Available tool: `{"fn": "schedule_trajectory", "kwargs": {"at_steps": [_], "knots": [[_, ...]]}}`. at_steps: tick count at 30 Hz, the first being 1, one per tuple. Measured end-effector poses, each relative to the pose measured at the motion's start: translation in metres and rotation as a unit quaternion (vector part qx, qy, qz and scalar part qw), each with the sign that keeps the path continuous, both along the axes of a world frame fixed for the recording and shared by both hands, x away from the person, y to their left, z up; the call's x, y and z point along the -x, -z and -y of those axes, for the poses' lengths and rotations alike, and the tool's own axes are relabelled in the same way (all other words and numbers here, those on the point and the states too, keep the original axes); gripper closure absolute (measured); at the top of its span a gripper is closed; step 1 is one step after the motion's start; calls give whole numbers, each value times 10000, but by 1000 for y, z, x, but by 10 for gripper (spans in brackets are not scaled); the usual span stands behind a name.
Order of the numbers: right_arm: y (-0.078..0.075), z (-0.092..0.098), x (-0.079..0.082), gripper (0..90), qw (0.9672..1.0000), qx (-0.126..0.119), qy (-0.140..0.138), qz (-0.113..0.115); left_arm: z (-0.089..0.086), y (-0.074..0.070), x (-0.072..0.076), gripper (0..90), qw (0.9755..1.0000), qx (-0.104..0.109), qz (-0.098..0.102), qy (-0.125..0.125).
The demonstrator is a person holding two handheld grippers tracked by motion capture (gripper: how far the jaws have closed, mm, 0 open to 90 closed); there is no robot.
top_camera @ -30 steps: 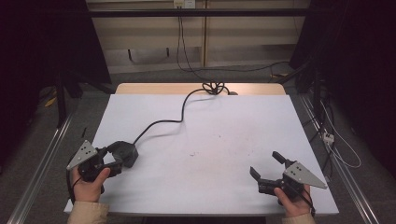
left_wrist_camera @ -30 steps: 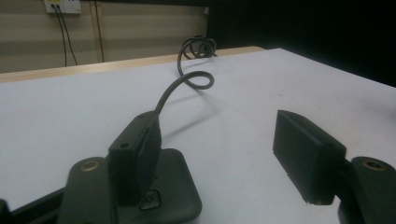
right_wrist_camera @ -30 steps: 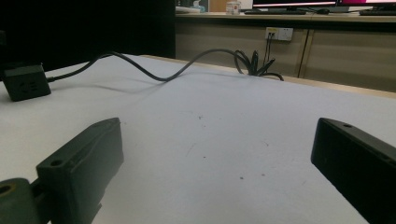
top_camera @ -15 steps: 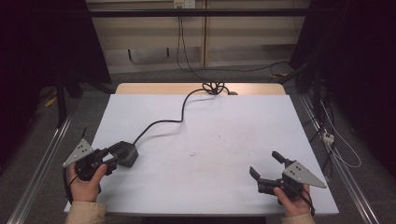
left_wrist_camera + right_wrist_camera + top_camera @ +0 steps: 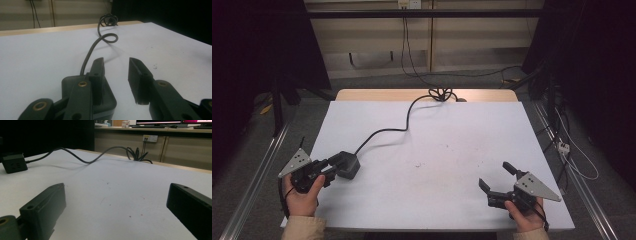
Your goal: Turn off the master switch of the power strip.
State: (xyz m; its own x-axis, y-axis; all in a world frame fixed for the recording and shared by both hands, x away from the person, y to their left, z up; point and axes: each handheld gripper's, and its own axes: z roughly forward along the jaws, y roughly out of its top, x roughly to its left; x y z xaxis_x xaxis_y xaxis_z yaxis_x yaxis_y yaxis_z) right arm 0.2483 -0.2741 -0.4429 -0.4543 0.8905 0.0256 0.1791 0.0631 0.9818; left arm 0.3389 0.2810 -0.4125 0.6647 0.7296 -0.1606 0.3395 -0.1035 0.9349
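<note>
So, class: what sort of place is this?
Probably a lab or office workroom: a white-topped table inside a metal frame, a wall socket behind it, and monitors with a keyboard on a desk.

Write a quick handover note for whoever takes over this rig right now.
Left claw: open, at the black power cube; one jaw lies over the cube's top, nothing gripped.
Right claw: open wide, holding nothing, low over the white table at its near right.
The cube sits at the near left; its cable runs to the far edge.
Done: left approach. Left: probably closing on the cube.
</note>
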Motion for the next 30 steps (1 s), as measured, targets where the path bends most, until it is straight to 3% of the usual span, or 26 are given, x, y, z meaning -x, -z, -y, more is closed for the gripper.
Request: {"fn": "schedule_trajectory", "kwargs": {"at_steps": [30], "knots": [[0,2,1,17,10000,16,24,-9,-2,1,-7,781,9996,-208,-181,70]]}}
